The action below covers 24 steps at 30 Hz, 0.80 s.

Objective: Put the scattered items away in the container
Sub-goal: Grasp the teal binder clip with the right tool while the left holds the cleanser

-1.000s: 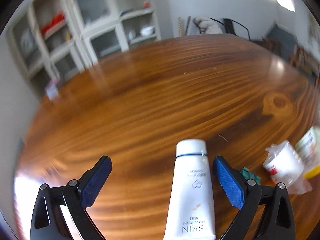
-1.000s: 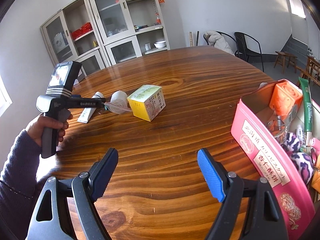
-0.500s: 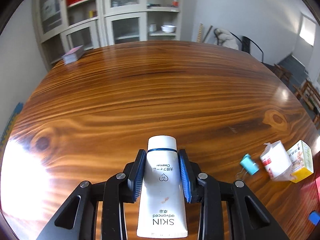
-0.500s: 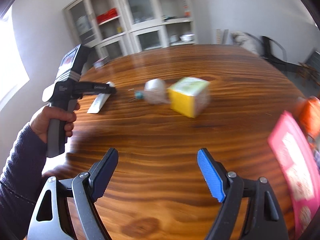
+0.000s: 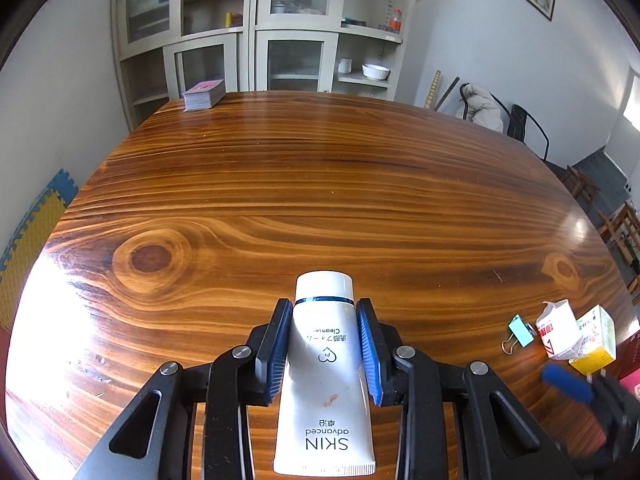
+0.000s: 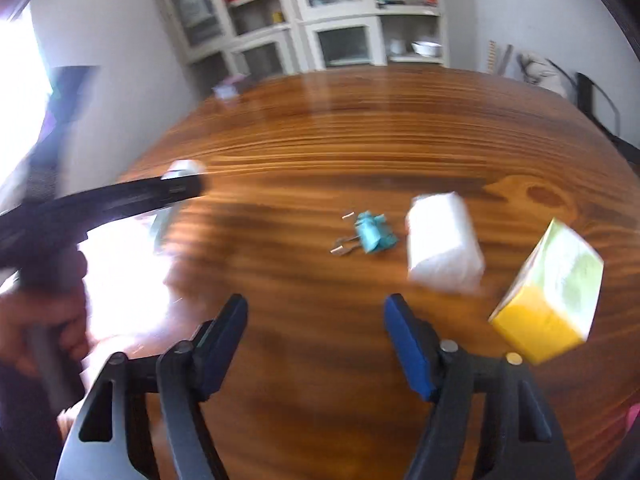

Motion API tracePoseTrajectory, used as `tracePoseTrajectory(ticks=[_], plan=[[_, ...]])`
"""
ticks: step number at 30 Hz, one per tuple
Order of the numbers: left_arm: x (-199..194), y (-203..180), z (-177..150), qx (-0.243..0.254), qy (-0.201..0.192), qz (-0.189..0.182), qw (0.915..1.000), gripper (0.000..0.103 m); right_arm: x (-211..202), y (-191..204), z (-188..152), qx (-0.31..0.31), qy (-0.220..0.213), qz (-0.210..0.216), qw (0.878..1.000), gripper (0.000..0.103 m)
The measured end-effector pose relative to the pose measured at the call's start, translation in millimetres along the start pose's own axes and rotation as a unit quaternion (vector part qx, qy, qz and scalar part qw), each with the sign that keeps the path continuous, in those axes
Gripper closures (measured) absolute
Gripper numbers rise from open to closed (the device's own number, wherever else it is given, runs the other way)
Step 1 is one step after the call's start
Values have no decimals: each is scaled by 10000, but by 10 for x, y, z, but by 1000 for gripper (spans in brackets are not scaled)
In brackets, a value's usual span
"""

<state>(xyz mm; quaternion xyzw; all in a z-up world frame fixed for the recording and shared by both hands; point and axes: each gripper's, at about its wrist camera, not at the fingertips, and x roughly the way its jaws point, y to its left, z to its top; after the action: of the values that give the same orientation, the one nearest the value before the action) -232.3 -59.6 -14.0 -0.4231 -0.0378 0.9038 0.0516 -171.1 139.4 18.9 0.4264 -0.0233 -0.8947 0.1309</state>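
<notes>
My left gripper (image 5: 324, 354) has just clamped the cleanser tube (image 5: 325, 376) and lifted it off the worktop (image 5: 320, 200); my empty right gripper (image 6: 316, 344), jaws closing, nears the binder clip (image 6: 370, 234) beside the tissue pack (image 6: 442, 240).

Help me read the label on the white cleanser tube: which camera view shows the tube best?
The left wrist view. The white cleanser tube fills the foreground, sharp, clamped between the left gripper jaws, its printing legible. In the right wrist view, blurred by motion, only the tube's cap end peeks past the left gripper; the label cannot be read.

Glossy wooden table (image 5: 320, 200), plastic tube (image 5: 325, 380)
</notes>
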Motion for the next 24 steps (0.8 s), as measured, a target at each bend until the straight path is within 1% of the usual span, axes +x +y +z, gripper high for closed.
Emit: tracePoseTrajectory(ticks=[5, 7, 8, 9, 10, 11, 12, 14, 17, 18, 19, 24], plan=[[19, 12, -15, -54, 51, -16, 10000, 69, 183, -141, 242, 132, -8, -289, 9995, 35], [23, -1, -39, -50, 76, 6, 10000, 69, 219, -163, 305, 123, -4, -364, 9993, 40], [29, -2, -46, -50, 88, 16, 9999, 69, 227, -158, 316, 94, -1, -396, 9992, 46], [37, -3, -53, -52, 95, 28, 9999, 69, 223, -141, 318, 52, 2, -425, 9991, 55], [40, -7, -60, -54, 101, 39, 9999, 69, 216, -136, 321, 11, 5, -451, 9990, 61], [40, -12, -66, -49, 104, 41, 9999, 69, 207, -134, 318, -24, 7, -466, 9989, 74], [38, -20, -72, -37, 103, 39, 9999, 69, 190, -144, 309, -36, 5, -454, 9990, 79], [31, -30, -68, 1, 82, 32, 10000, 69, 136, -194, 269, 29, -21, -336, 9994, 83], [-21, -61, -59, 54, 11, 11, 10000, 69, -1, -293, 149, 249, -88, -71, 9996, 85], [-40, -65, -51, 61, -13, 3, 10000, 69, -67, -311, 103, 282, -142, 3, 9995, 91], [-59, -72, -42, 63, -37, -6, 10000, 69, -152, -327, 50, 299, -200, 64, 9993, 92], [-140, -155, -21, 145, -110, -57, 9998, 69, -617, -316, -146, 219, -553, 162, 9981, 92]])
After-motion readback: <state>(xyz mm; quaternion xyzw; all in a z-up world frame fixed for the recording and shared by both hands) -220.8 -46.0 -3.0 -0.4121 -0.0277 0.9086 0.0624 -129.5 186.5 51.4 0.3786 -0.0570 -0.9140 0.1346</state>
